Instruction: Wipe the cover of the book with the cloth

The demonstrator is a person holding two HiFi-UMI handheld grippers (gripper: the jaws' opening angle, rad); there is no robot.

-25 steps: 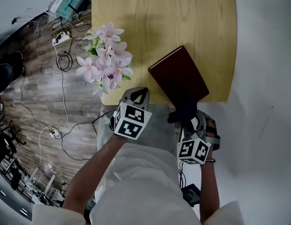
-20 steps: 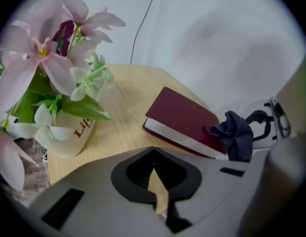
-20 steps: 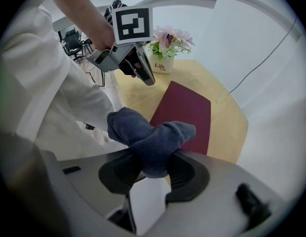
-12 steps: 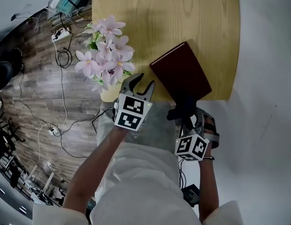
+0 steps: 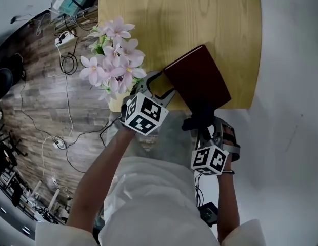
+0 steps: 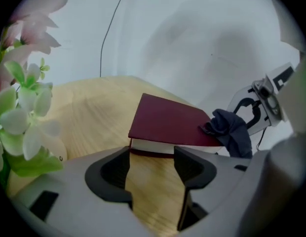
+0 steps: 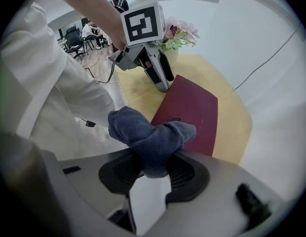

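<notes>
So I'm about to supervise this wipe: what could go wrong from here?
1. The book lies at the table's near edge; the left gripper's jaws are opening with nothing between them, so a wipe might push the loose book off.
2. That gripper is close beside the flowers and could knock them.
3. The right gripper pinches the cloth bunched; it may slip out.

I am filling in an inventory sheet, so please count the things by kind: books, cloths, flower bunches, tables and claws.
book: 1, dark red
cloth: 1, dark blue
flower bunch: 1, pink
table: 1, wooden
claws: 2; left claw opening, nothing between its jaws; right claw shut on the cloth
Total: 6
</notes>
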